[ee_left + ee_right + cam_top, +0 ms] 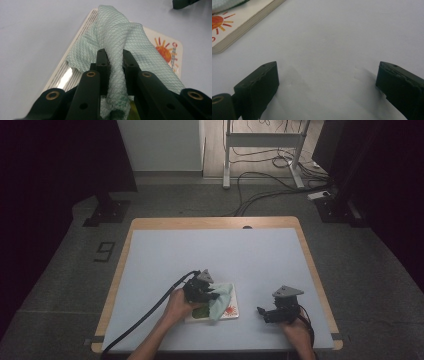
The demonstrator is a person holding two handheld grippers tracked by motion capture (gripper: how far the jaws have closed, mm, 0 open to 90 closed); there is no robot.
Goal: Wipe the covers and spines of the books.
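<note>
Left gripper (113, 56): jaws clamped on a bunched fold of pale green cloth (117, 42), draped over a picture book (231, 310) lying flat on the table (210, 250) at roughly 6 o'clock of its centre. Right gripper (327, 80): jaws spread wide, nothing between them, at 3 o'clock of the book, apart from it.

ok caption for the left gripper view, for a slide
Left gripper pinching a mint-green cloth over a picture book.

cloth (117, 37): woven, waffle-textured | book (167, 51): glossy board | table (260, 255): matt, smooth
</note>
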